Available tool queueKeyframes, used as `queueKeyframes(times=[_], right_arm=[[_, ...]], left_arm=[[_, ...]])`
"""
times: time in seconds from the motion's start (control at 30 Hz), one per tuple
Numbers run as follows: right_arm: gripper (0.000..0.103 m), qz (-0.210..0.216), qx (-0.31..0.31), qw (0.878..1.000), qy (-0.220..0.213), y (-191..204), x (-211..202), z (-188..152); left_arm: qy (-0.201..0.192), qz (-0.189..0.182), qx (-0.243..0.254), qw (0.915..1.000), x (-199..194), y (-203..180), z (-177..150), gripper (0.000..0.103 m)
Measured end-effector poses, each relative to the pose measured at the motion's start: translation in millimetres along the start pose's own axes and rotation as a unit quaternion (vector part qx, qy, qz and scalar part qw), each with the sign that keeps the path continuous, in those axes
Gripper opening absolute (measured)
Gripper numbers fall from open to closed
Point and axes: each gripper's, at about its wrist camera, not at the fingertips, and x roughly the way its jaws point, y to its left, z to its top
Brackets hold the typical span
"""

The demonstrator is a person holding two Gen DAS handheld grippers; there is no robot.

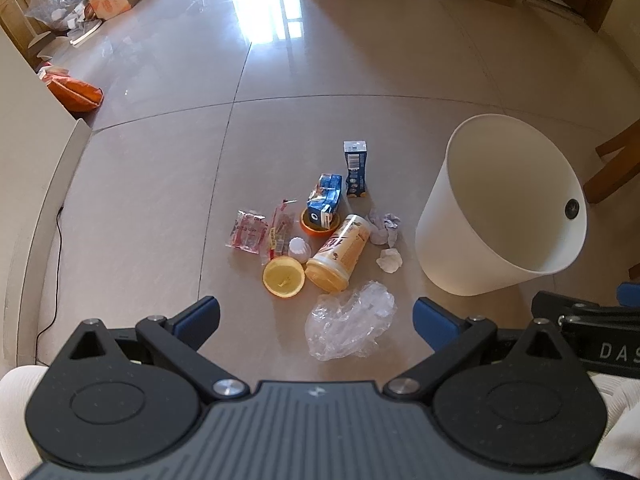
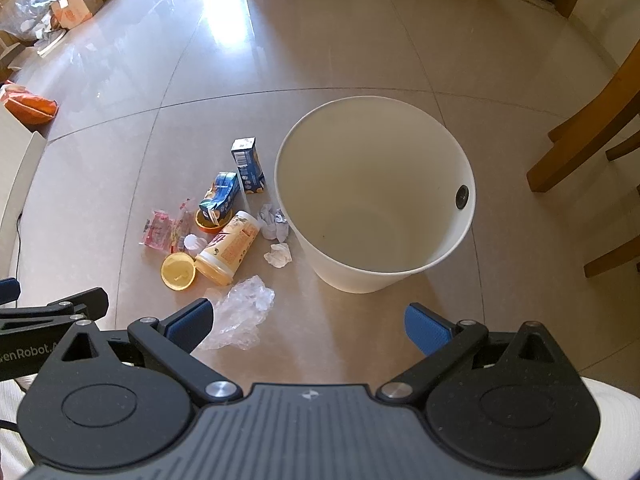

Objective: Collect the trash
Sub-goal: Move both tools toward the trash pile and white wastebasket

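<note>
left gripper (image 1: pixel 316 316) spread, empty | right gripper (image 2: pixel 308 324) spread, empty | plastic bag (image 1: pixel 350 326) on floor beside bin (image 2: pixel 460 236) | looks light, floppy, slippery, so pinch a bunched fold

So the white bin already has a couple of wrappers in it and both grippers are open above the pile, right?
Not quite. The white bin is empty, as the right wrist view into it shows; the wrappers lie on the floor. Both the left gripper and right gripper are open.
</note>
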Motion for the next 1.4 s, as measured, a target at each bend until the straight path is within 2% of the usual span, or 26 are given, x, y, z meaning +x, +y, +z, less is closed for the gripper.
queueKeyframes(times=[0.43,0.93,1.1,1.23,1.33,1.4], right_arm=[[0.103,0.002,-0.003,1.0,-0.001,-5.2,13.0,11.0],[0.103,-0.007,-0.02,1.0,0.012,-6.8,45.7,24.2],[0.103,-0.008,-0.023,1.0,0.011,-11.7,53.9,31.2],[0.103,-0.029,-0.033,0.999,0.006,-18.3,61.8,37.0],[0.103,-0.029,-0.031,0.999,0.003,-29.5,66.3,42.7],[0.103,-0.028,-0.03,0.999,-0.001,-38.3,68.7,47.1]], left_arm=[[-0.027,-0.017,0.007,0.9995,9.2,-0.9,10.9,0.102],[-0.022,-0.027,0.017,0.9992,40.8,-7.2,27.9,0.102],[-0.028,-0.019,0.019,0.9992,51.5,-8.3,30.3,0.102],[-0.041,-0.019,0.034,0.9984,63.2,-12.1,31.2,0.102],[-0.046,-0.011,0.05,0.9976,74.6,-16.0,31.7,0.102],[-0.049,-0.02,0.058,0.9969,82.1,-17.4,31.9,0.102]])
